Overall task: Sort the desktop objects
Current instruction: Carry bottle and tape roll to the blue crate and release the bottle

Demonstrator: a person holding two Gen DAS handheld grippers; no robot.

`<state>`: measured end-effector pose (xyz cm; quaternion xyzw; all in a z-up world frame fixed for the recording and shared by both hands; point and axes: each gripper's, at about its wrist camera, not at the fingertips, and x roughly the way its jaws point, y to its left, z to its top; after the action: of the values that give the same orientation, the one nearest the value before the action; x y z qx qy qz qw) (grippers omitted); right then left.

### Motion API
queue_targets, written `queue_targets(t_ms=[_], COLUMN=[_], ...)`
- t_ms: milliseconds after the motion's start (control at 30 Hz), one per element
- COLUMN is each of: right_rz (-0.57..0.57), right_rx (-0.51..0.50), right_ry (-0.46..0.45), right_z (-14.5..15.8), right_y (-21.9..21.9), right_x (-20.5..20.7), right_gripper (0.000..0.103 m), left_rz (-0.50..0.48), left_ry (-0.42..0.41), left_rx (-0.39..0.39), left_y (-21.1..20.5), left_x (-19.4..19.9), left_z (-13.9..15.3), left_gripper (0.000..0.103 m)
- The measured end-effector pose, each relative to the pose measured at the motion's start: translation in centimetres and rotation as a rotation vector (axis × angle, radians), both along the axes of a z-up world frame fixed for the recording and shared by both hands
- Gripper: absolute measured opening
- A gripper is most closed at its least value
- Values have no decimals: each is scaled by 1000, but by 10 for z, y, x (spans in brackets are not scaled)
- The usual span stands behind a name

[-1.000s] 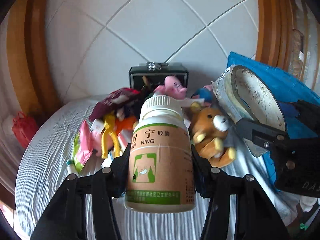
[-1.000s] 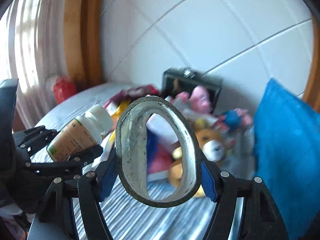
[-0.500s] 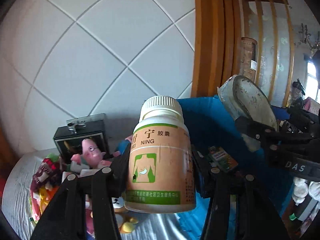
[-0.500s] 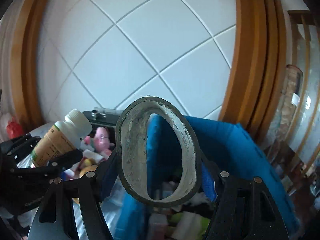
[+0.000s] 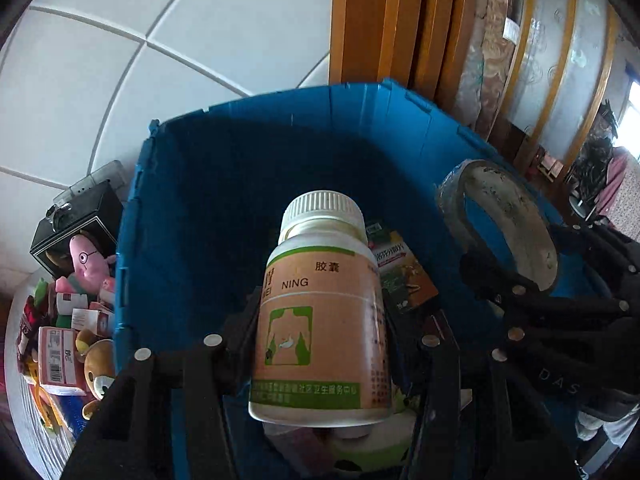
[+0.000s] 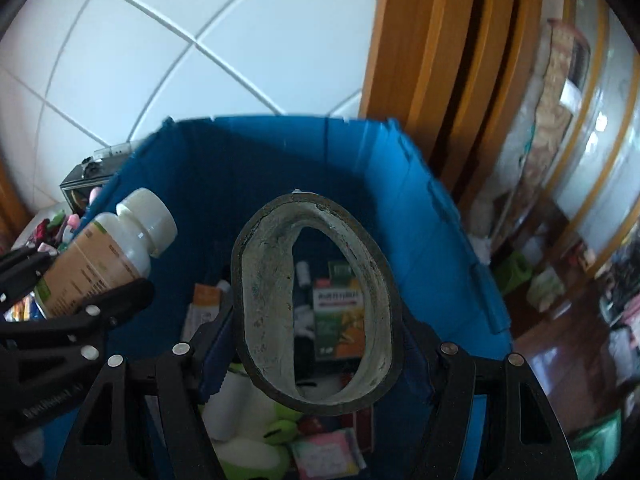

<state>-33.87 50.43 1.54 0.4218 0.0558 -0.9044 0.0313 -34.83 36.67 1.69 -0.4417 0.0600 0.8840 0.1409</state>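
compared with the frames a second ago, both views are no longer facing the striped bedcover with its toy pile; they are now looking down into the open blue storage bin (image 5: 224,184), and the toy pile (image 5: 76,320) is sitting at the far left edge beside the bin's wall. the left gripper (image 5: 320,344) is pinching a medicine bottle (image 5: 320,320) around its orange-labelled body, white ribbed cap pointing away from the camera, with both pads pressing on the bottle's sides; the grip is looking the same as in the earlier frames. the bottle is hanging over the bin's interior, above a medicine box (image 5: 404,280) and other items lying on the bin floor. the right gripper (image 6: 316,340) is clamping a worn roll of tape (image 6: 312,304), squeezing it into an oval that is standing upright between the jaws, again unchanged in hold. through the roll's hole, a green medicine box (image 6: 340,320) is showing at the bottom of the bin. the roll is also positioned over the bin opening, to the right of the bottle.
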Motion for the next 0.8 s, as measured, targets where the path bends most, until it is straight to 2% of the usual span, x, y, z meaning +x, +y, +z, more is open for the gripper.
queue_targets(t_ms=[167, 400, 567, 800], right_rz=[4, 6, 13, 16], right_rx=[18, 64, 93, 106], right_ry=[-127, -218, -242, -267], right_z=[-30, -65, -70, -71], right_y=[14, 24, 21, 21], right_x=[-22, -35, -34, -34], right_gripper=[71, 71, 72, 76], left_rz=[-25, -42, -38, -41], left_ry=[-93, -75, -87, -63], left_rx=[-52, -103, -99, -70], left_y=[13, 19, 18, 14], left_x=[-7, -2, -1, 5], left_z=[-28, -37, -36, -24], left_gripper=[52, 52, 52, 52])
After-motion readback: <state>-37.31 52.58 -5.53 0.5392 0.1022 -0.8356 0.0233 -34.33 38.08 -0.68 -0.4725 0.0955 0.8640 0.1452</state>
